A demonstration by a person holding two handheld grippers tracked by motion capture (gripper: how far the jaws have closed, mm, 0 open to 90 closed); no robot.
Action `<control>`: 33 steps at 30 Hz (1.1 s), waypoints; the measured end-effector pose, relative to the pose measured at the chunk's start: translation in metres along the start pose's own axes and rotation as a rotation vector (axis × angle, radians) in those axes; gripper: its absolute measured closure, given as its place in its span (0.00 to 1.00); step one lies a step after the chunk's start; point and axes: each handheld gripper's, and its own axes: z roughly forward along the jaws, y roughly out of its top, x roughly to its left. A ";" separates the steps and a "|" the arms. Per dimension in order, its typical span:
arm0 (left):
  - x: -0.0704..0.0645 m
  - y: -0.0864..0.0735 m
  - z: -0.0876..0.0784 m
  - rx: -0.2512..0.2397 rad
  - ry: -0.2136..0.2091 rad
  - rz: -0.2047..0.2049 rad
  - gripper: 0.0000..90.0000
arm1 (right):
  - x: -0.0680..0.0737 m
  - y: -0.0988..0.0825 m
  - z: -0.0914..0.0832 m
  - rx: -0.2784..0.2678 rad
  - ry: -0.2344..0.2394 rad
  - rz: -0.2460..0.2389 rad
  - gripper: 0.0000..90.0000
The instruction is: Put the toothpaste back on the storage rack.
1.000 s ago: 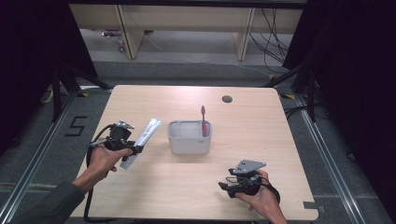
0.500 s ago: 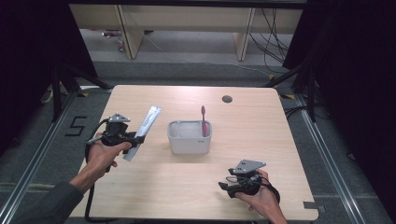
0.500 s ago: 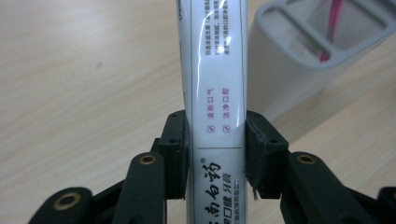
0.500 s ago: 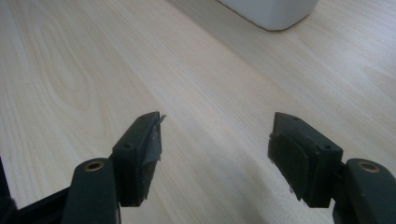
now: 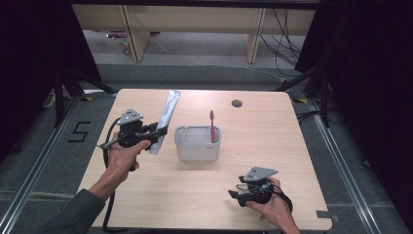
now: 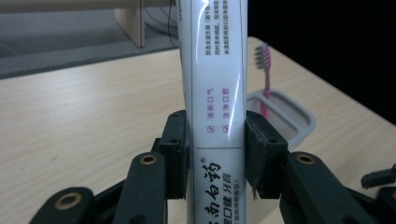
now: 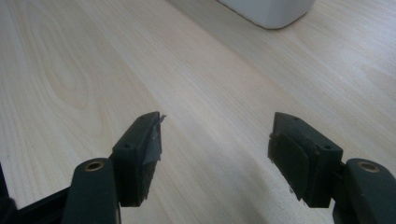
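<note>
A long white toothpaste box [image 5: 165, 119] with printed text is clamped between the jaws of my left gripper [image 5: 158, 131], lifted off the table and tilted up toward the far side. In the left gripper view the toothpaste box [image 6: 217, 93] stands between both pads [image 6: 176, 144]. A grey-white tub [image 5: 197, 144] sits mid-table with a pink toothbrush [image 5: 212, 124] standing in its right end; the tub [image 6: 285, 119] and toothbrush [image 6: 265, 70] lie beyond the box. My right gripper [image 5: 234, 195] rests low near the front right, open, nothing between its fingers [image 7: 140, 149].
The wooden table [image 5: 272, 141] has a round cable hole [image 5: 237, 103] at the far side. Black frame posts and a dark curtain flank it; floor rails run along both sides. A corner of the tub [image 7: 271, 11] lies ahead of the right gripper.
My left gripper has risen and moved toward the far side with the box, which now stands steeper and clear of the table. The right hand has stayed put.
</note>
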 end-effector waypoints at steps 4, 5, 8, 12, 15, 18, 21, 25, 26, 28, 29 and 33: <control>-0.005 0.001 0.010 -0.045 -0.020 -0.022 0.70 | -0.002 0.000 0.000 -0.008 -0.005 -0.029 0.39; -0.006 0.002 0.012 -0.051 -0.022 -0.023 0.70 | -0.001 0.000 0.000 -0.007 -0.002 -0.020 0.39; -0.010 0.002 0.019 -0.069 -0.029 -0.024 0.70 | -0.001 0.000 0.000 -0.006 0.000 -0.020 0.39; -0.017 0.004 0.028 -0.093 -0.037 -0.019 0.70 | -0.001 0.000 0.000 -0.005 0.001 -0.021 0.39; -0.022 0.005 0.034 -0.108 -0.043 -0.012 0.70 | -0.001 -0.001 0.001 -0.004 0.001 -0.020 0.39; -0.026 0.005 0.041 -0.130 -0.048 -0.010 0.70 | -0.002 0.000 0.000 -0.004 0.004 -0.030 0.39; -0.031 0.004 0.047 -0.139 -0.051 -0.006 0.70 | -0.002 -0.001 0.000 0.000 0.003 -0.023 0.39; -0.035 0.004 0.057 -0.157 -0.050 -0.012 0.70 | -0.002 0.000 0.000 -0.005 0.005 -0.031 0.39; -0.036 0.004 0.059 -0.161 -0.045 -0.015 0.70 | -0.002 0.000 0.000 -0.005 0.005 -0.032 0.39; -0.037 0.004 0.064 -0.172 -0.044 -0.014 0.70 | -0.001 -0.001 0.000 0.001 0.004 -0.019 0.39; -0.038 0.004 0.066 -0.179 -0.045 -0.009 0.70 | -0.001 -0.001 0.000 0.005 0.007 -0.016 0.39; -0.043 0.002 0.075 -0.195 -0.046 0.003 0.70 | -0.001 -0.001 0.000 0.006 0.009 -0.016 0.39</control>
